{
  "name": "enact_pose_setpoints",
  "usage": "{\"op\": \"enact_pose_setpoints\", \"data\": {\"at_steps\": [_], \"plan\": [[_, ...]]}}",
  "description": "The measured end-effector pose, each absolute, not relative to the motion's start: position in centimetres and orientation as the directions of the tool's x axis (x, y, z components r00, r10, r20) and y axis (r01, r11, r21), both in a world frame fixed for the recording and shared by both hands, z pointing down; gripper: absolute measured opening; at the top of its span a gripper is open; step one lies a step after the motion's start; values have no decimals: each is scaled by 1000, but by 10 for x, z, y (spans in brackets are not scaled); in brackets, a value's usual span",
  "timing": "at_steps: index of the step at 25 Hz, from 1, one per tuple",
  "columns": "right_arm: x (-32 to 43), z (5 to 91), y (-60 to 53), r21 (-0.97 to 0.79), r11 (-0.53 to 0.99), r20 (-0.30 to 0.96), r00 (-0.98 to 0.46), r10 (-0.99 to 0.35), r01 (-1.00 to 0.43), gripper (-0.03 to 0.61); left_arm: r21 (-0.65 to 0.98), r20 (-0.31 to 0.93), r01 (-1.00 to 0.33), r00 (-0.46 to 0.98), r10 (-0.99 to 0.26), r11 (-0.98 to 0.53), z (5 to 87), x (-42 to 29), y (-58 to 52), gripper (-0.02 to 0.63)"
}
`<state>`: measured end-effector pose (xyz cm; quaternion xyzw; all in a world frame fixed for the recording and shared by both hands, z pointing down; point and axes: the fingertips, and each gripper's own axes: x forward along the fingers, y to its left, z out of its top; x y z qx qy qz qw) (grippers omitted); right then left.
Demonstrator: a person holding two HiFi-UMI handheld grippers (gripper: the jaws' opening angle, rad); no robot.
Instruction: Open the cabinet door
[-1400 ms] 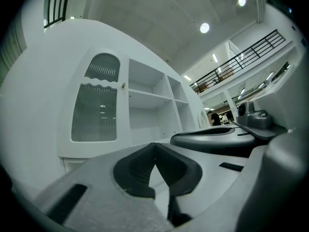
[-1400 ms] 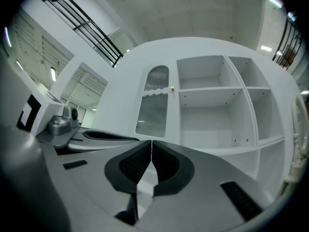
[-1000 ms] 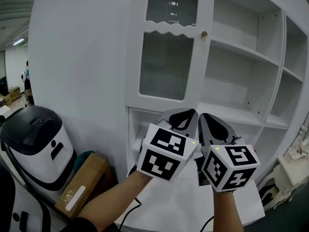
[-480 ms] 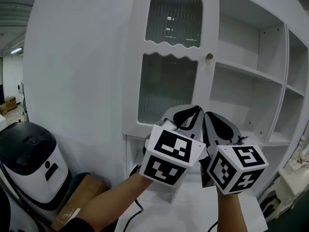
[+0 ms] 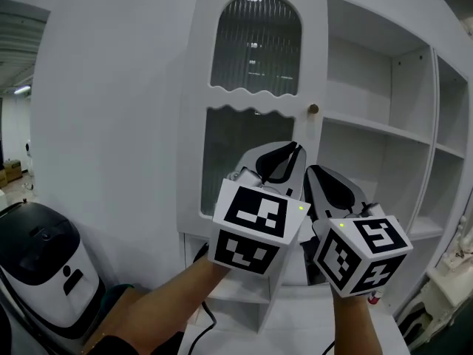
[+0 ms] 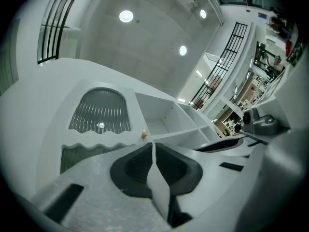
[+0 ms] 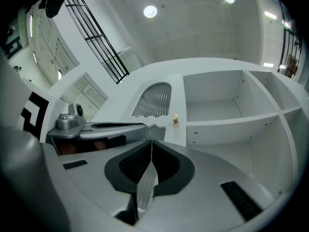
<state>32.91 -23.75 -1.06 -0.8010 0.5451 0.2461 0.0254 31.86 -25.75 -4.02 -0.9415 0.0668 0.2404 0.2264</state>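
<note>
The cabinet (image 5: pixel 377 132) stands against a white wall, and its door (image 5: pixel 255 98) fills the left bay: a white frame with an arched ribbed-glass pane on top, a wavy white band across the middle and a second pane below. The door lies flush in its frame, still closed. Its small brass knob (image 5: pixel 313 109) sits on the right edge, just beside the bare white shelves (image 5: pixel 369 128) of the open bays. In the head view both tongs are raised in front of the lower pane, side by side and close together, pointing up toward the door but apart from it. The left tongs (image 5: pixel 292 150) reach just below and left of the knob. The right tongs (image 5: pixel 312 172) sit a little lower, directly under it. Each carries its marker cube (image 5: pixel 251 228) near the hand. In the left gripper view the left tongs (image 6: pixel 153 144) have just been easing open, yet their tips still meet along a thin line with nothing between them; the knob (image 6: pixel 144 135) shows just above and left of them. In the right gripper view the right tongs (image 7: pixel 151 141) are pressed together and empty, with the knob (image 7: pixel 175 118) up and to the right. A white and black machine (image 5: pixel 41 265) stands at lower left.
</note>
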Motion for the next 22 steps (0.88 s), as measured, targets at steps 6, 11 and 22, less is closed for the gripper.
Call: {"op": "enact_pose_setpoints", "data": {"at_steps": [6, 11, 22], "plan": [[349, -16, -235, 242, -383, -427, 257, -867, -891, 21, -431, -516, -300, 855, -40, -851, -63, 338, -254, 57], [367, -20, -229, 252, -359, -437, 226, -871, -899, 21, -427, -540, -359, 837, -85, -830, -78, 362, -259, 63], [403, -14, -223, 266, -297, -433, 161, -887, -917, 21, -441, -582, -496, 793, -182, -748, -100, 395, -271, 120]]}}
